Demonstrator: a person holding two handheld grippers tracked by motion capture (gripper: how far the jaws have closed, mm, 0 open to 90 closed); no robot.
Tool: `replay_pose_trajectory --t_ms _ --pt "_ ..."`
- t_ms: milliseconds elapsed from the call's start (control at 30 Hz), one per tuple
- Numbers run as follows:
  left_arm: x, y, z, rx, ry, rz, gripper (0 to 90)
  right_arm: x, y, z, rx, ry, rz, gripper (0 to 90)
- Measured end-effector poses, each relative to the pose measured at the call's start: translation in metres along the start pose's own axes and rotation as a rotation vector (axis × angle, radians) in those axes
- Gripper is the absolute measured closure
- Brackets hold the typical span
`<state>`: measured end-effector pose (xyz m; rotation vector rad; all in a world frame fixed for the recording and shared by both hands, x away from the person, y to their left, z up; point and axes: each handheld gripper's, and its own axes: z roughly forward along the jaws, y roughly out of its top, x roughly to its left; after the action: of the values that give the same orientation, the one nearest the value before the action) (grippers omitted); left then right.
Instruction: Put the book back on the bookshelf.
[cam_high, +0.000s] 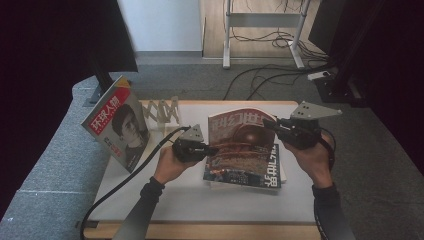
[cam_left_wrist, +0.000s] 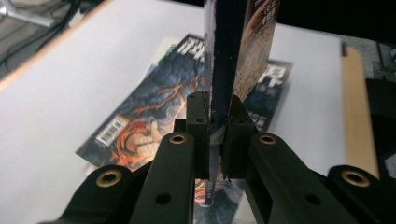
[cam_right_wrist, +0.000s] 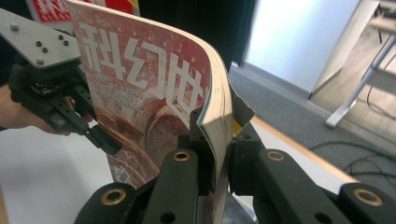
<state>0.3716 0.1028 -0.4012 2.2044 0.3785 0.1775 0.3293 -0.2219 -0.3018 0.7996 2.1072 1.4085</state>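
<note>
The red magazine (cam_high: 243, 134) is lifted off the bench (cam_high: 165, 200), held up between the two grippers with its cover, red with large white characters and a round coppery picture, facing the person. In the right gripper view the cover bows outward, so the magazine (cam_right_wrist: 154, 93) curves rather than hanging flat.

The left gripper (cam_high: 209, 150) has its fingers clamped on the magazine's left edge; in the left gripper view the two black fingers (cam_left_wrist: 198, 121) press from either side on the thin edge of the magazine (cam_left_wrist: 254, 51), which rises straight up between them. The right gripper (cam_high: 272, 125) is clamped on the upper right edge, and in the right gripper view its fingers (cam_right_wrist: 201, 140) pinch the spine-side stack of pages. That same view shows the left gripper (cam_right_wrist: 109, 142) farther off, biting the opposite edge.

Directly beneath the lifted magazine lies a second magazine (cam_high: 250, 175), flat on the white bench surface, its dark cover with orange figures plain in the left gripper view (cam_left_wrist: 140, 126). There may be another thin item under it, though the edge is too small to be sure.

To the left a third magazine (cam_high: 117, 125), red-banded with a portrait, stands tilted against a pale wooden rack (cam_high: 162, 111) at the bench's back edge.
</note>
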Motion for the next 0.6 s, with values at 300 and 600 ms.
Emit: replay_pose_trajectory --t_ms 300,600 --pt "-0.002 -0.002 0.011 -0.020 -0.018 0.021 81.0 -0.011 -0.028 0.006 -0.011 0.014 0.050 81.6" --pt "-0.003 0.034 0.004 -0.039 -0.016 0.049 74.4 -0.004 -0.026 0.005 -0.006 0.021 0.028 81.4"
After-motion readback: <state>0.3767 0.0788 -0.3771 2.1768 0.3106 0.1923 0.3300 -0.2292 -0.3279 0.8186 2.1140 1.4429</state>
